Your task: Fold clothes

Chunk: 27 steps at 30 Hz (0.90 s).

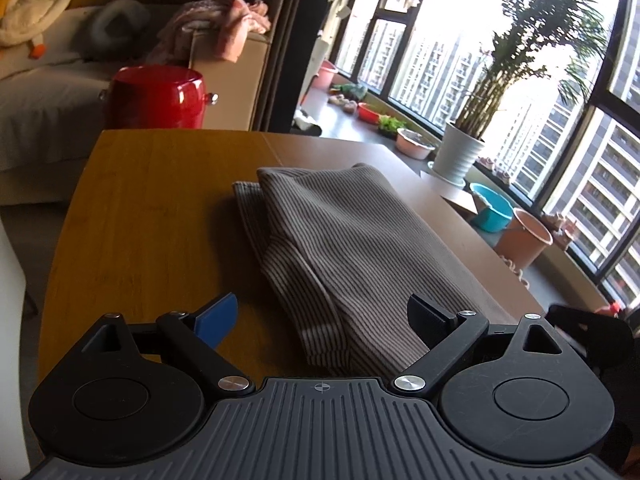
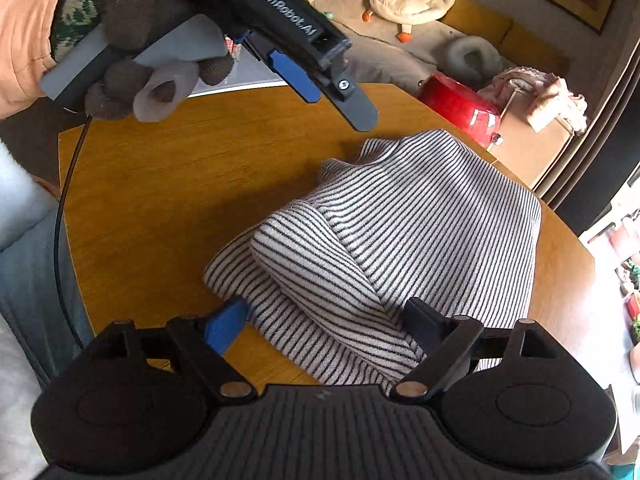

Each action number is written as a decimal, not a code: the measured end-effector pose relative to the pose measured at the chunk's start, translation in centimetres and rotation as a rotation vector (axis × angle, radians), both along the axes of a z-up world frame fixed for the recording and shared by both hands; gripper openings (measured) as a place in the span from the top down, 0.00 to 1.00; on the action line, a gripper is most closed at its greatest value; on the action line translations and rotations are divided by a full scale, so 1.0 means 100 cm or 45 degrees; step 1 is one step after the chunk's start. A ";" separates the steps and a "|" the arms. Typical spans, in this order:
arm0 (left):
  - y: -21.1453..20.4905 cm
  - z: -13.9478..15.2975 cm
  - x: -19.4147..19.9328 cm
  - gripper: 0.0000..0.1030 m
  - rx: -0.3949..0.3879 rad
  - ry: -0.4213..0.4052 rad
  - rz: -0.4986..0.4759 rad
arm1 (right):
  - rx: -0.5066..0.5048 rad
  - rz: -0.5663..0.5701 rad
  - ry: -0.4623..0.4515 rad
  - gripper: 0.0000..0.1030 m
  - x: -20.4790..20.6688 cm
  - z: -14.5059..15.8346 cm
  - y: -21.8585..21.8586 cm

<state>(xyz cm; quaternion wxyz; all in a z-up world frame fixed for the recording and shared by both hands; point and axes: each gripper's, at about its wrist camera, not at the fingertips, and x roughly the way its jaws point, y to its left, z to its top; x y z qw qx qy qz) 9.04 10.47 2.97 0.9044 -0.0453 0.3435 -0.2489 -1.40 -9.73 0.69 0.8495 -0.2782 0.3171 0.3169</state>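
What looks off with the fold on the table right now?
The striped garment lies folded on the wooden table, but a rolled flap bulges on the near corner instead of lying flat. Both grippers, left and right, are open, holding nothing.

A wooden worktop [image 2: 168, 184] with a warm yellow-brown grain and rounded corners carries one thing; a folded striped garment [image 2: 420, 224] lies flat on it, toward its right half; the left half is bare wood [image 1: 132, 208]; the garment [image 1: 340, 248] sits bunched in layers.
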 end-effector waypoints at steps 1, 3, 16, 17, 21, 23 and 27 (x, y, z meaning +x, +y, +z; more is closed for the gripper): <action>0.000 0.000 -0.002 0.07 0.012 -0.013 -0.017 | 0.011 -0.017 0.015 0.18 0.003 0.001 -0.001; 0.000 0.001 -0.009 0.07 0.040 -0.057 -0.068 | 0.071 -0.098 0.077 0.35 0.016 0.005 -0.006; -0.083 -0.030 -0.071 0.03 0.568 -0.499 -0.703 | 0.690 -0.420 0.631 0.51 0.084 0.018 -0.073; -0.091 -0.034 -0.068 0.03 0.588 -0.523 -0.705 | 0.680 -0.412 0.621 0.51 0.082 0.019 -0.072; -0.096 -0.037 -0.046 0.35 0.476 -0.453 -0.725 | 0.480 -0.287 0.269 0.34 0.052 0.043 -0.060; -0.086 -0.034 -0.031 0.40 0.323 -0.346 -0.709 | 0.281 -0.177 -0.021 0.19 0.024 0.050 -0.053; -0.063 -0.033 0.000 0.43 0.036 -0.138 -0.626 | 0.002 -0.037 -0.316 0.19 -0.004 0.022 -0.032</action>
